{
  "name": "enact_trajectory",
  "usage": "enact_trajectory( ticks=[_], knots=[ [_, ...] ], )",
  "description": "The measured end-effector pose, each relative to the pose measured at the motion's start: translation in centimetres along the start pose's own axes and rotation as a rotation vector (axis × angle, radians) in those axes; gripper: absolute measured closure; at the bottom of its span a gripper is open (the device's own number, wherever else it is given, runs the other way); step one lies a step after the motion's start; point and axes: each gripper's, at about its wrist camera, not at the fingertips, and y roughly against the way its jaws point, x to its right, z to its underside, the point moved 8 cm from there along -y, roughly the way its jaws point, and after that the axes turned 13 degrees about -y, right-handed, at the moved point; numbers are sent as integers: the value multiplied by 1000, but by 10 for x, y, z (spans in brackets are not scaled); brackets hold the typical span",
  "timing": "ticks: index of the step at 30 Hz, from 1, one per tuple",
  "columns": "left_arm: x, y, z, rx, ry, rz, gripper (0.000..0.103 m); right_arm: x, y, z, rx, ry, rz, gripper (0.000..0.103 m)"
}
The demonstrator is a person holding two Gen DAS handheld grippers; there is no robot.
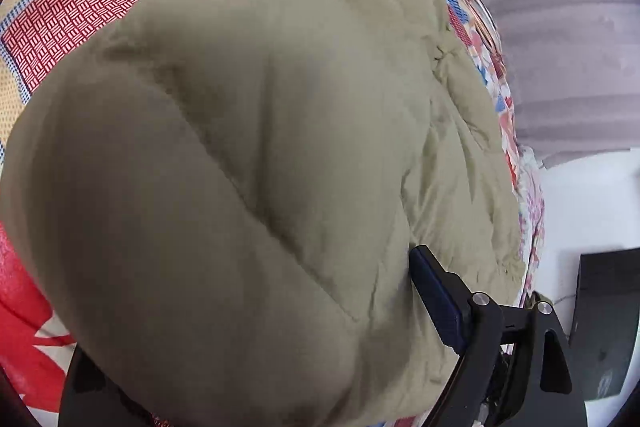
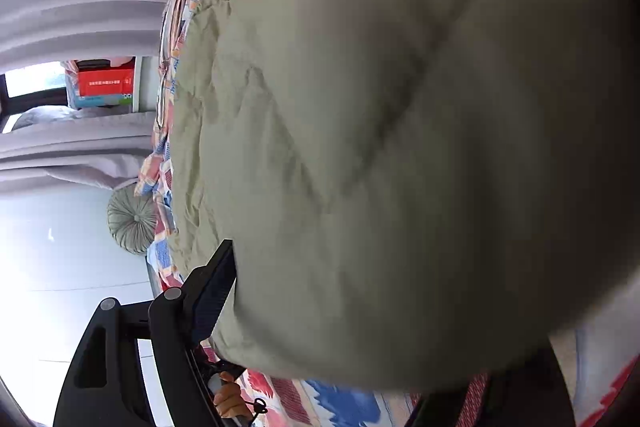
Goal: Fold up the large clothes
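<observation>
The padded khaki jacket (image 1: 280,147) lies on the patterned bedspread (image 1: 80,7), and a thick fold of it bulges up close to both cameras, filling most of each view. In the left wrist view the jacket's length runs away from the left gripper (image 1: 248,327) toward the far bedspread edge, beside the grey curtain (image 1: 560,47). Only one dark finger (image 1: 434,291) shows, pressed against the fold's side; the other is hidden under the cloth, so the jaws stand wide around the bulk.

The right gripper (image 2: 380,327) mirrors this: one finger (image 2: 214,291) lies along the jacket's edge, the other hidden, jaws wide with the fold between them. Whether the pads on either side really pinch the cloth I cannot tell.

Both grippers sit at the near end of the jacket, about equally close, so the fold would probably travel along its length, away from them. A round cushion (image 2: 132,219) lies on the floor beyond the bedspread.
</observation>
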Motion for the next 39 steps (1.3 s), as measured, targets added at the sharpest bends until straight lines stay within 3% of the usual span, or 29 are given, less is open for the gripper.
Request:
enact_trajectory(
  ticks=[1,2,5,7,8,9,11,14,22,28,34,36,38,39],
  knots=[
    [0,-1,-2,1,-2,-10,21,0,-5,-3,2,-14,-1,22],
    [1,-2,-3,3,-14,-22,38,1,-7,-5,3,-25,-2,22],
    [10,1,-7,-3,-56,-2,69,1,-11,-7,-2,-63,-9,24],
    [18,9,-10,15,-115,-24,77,1,-11,-7,-14,-77,-8,39],
    [24,14,-10,24,-152,-42,80,0,-10,-6,-18,-83,-10,52],
    [29,18,-11,30,-180,-52,80,-1,-8,-6,-16,-88,-18,62],
    [39,28,-11,42,-235,-69,83,-5,-3,-4,-14,-86,-34,72],
    [52,48,-6,52,-296,-67,83,-10,7,4,-23,-78,-57,78],
    [54,100,36,5,-363,-46,83,0,43,53,-80,-44,-37,78],
    [20,140,105,-93,-331,-38,83,33,71,99,-109,-63,-3,78],
    [-24,155,168,-198,-335,-111,82,82,92,136,-132,-141,44,78],
    [-36,150,178,-218,-329,-135,78,93,89,139,-129,-160,55,75],
    [-48,149,182,-235,-299,-173,54,95,86,133,-122,-154,74,69],
    [-55,151,184,-236,-278,-194,49,96,84,131,-121,-155,89,66]
  ],
)
